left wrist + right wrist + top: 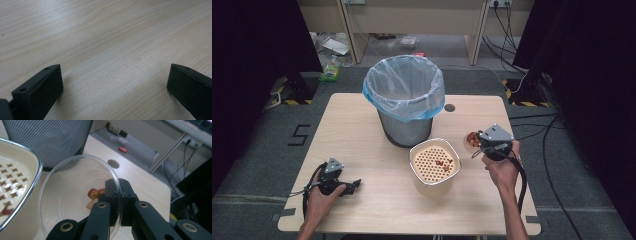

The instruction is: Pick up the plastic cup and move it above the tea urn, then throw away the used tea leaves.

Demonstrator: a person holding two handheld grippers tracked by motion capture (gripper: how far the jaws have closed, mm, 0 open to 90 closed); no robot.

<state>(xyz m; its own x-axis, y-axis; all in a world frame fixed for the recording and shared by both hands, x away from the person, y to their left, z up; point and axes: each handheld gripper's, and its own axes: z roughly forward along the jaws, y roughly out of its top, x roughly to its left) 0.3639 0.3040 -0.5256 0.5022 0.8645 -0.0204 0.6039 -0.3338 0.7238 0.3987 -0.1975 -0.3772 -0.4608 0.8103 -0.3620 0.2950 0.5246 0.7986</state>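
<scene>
Right gripper (117,195) clamped on the rim of a small clear plastic dish (72,195), one jaw inside the wall, one outside; a few reddish-brown food scraps (94,194) sit in the dish's bottom near the jaws. In the high view the dish (471,140) is just right of the cream strainer container (435,164), which has a perforated star-hole insert and a couple of scraps (443,162) already on it. The right gripper (482,145) is carried by the right hand (500,167), off the strainer's right edge. Landmark relation that matters: from the held dish, the strainer lies directly to the left and close, its metal rim (37,170) almost level with the dish's lip in the right gripper view; the grey bin with a blue liner (404,100) stands just behind the strainer. The dish is round with no long axis, held tilted with its open side toward the strainer. Judgement: the likely next move is a short leftward carry and tip over the strainer; the right hand is far the nearer one. Left gripper (343,186) rests on the table (362,125) well left of the strainer and nearer the person, jaws spread wide with bare wood between them (112,82), holding nothing.
</scene>
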